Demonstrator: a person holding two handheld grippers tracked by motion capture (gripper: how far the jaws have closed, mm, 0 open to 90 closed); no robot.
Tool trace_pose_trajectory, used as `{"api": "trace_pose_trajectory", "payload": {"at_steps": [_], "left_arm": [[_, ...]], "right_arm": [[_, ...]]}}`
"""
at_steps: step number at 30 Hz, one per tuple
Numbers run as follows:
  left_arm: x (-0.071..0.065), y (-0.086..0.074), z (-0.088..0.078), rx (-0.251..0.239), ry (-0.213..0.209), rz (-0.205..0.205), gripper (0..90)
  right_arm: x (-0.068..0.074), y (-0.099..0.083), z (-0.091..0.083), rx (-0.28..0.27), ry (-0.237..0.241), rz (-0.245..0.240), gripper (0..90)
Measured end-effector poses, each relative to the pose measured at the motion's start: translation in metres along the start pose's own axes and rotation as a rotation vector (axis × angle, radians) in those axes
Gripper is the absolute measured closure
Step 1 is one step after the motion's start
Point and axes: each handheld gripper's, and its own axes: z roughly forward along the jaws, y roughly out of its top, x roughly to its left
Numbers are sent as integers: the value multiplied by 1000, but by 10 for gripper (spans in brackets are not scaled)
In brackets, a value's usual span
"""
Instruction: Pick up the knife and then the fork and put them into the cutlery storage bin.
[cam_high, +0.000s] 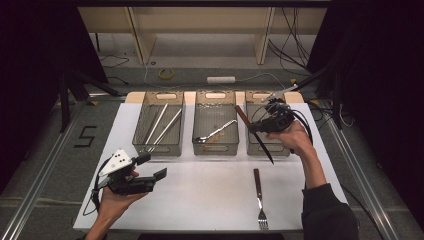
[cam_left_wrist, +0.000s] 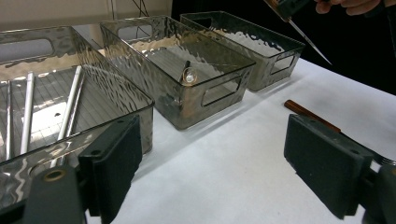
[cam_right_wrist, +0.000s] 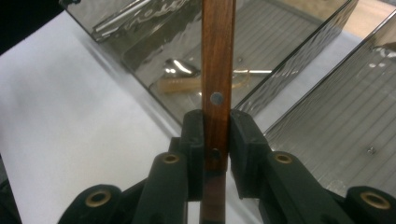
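Knife (cam_high: 260, 141) hangs over white table (cam_high: 200, 195), grey floor (cam_high: 45, 150) around.

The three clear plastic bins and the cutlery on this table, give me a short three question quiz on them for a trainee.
1. True or false: the right gripper is shut on the wooden-handled knife.
2. Which clear ribbed plastic bin holds the silver spoon: A, the left bin; B, the middle bin; C, the right bin?
3. What lies on the white table sheet in front of the right bin?

Key
1. True: its pads clamp the brown handle, and the blade hangs over the right bin's front edge.
2. B.
3. A wooden-handled fork, tines toward the person. The left gripper hovers open beside the left bin, which holds the metal chopsticks.
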Motion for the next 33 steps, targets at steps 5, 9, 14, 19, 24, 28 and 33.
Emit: {"api": "trace_pose_trajectory", "payload": {"at_steps": [5,9,14,19,24,28,33], "left_arm": [[0,0,0,-1,0,-1,189],[0,0,0,-1,0,0,189],[0,0,0,-2,-1,-1,189],[0,0,0,-4,-3,-2,189],[0,0,0,-5,-4,0,189],[-1,0,0,-6,-3,1,189],[0,0,0,-6,-5,0,190]], "right_arm": [[-9,8,-3,-22,-17,26,773],[-16,14,-6,-39,-24,47,773],[-25,18,-7,-55,-52,78,773],[-32,22,-6,-73,-72,103,773],[-38,25,-3,-89,-96,129,773],[-45,26,0,-100,-106,155,773],[-53,26,3,-104,-119,185,773]]}}
